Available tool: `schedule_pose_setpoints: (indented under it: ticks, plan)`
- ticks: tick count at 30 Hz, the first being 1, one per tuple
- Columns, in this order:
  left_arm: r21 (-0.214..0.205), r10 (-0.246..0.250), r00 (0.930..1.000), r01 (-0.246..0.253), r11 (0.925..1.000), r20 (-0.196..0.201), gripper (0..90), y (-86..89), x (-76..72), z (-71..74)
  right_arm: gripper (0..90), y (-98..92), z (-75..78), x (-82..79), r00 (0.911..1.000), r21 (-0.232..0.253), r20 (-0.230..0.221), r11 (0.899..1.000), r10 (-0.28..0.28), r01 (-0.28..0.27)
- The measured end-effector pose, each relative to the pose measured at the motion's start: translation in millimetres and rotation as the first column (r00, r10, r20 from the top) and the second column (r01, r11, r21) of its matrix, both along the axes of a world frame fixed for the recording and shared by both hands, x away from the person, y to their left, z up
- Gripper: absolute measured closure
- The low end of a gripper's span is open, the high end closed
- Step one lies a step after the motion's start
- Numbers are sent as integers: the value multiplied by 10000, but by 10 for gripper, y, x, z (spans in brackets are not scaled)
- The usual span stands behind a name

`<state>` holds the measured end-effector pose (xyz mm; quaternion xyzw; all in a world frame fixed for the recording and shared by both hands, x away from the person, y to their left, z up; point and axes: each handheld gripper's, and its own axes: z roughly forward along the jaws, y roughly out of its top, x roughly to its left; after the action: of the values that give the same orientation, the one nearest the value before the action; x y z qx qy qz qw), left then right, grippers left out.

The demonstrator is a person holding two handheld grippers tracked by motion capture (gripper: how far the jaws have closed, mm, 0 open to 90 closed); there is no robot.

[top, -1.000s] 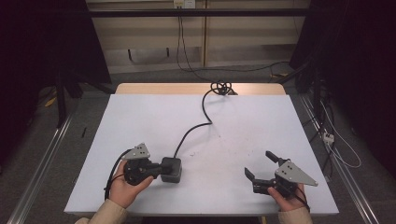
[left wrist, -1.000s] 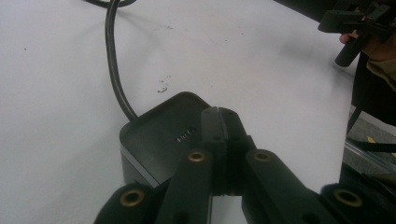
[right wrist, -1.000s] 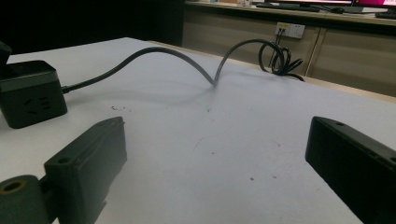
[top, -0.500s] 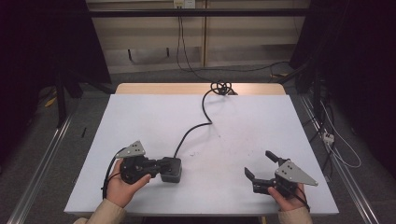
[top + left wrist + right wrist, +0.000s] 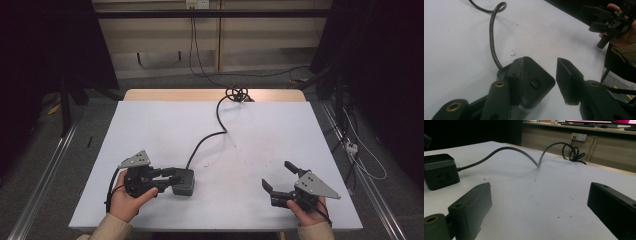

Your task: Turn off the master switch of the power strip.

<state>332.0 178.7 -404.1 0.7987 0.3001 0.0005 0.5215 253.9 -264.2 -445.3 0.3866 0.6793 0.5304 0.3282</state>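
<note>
While the left claw (image 5: pixel 172 181) sits at about seven o'clock on the white worktop (image 5: pixel 260 135), its jaws have just been opening, and the black cube power strip (image 5: pixel 183 181) stands between them on the worktop. In the left gripper view one jaw lies against the cube's side while the other stands clear of it with a gap, so the cube (image 5: pixel 531 81) is released rather than clamped. Its black cord (image 5: pixel 209 137) snakes away toward twelve o'clock, ending in a coil (image 5: pixel 237 93) at the far edge. The right claw (image 5: pixel 281 176), at about five o'clock, is spread wide with nothing in it and well apart from the cube.

The step in hand looks like letting go of the cube (or resetting the grip on it). To do it well, I would widen the jaws until both are clear of the sides, then draw the left hand (image 5: pixel 126 199) straight back toward six o'clock, so the touching jaw does not drag the cube or tug its cord.
</note>
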Motion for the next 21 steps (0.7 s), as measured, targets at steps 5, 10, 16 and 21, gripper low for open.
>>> schedule_pose_setpoints:
  ticks: [5,10,16,21]
  plan:
    - [-14,165,9998,-165,9999,-131,515,29,5,-22,52,-7,-3,3,10000,28,-21,10000,-26,26]
    - [-225,195,9997,-197,9996,-112,459,73,15,-15,52,-10,1,-2,10000,0,13,10000,-31,31]
    - [-459,232,9997,-232,9987,-11,388,131,35,-20,53,-16,4,-7,10000,18,43,10000,-84,83]
    - [-467,338,9994,-333,9984,115,323,169,46,-39,53,-13,5,-6,10000,19,47,10000,-37,37]
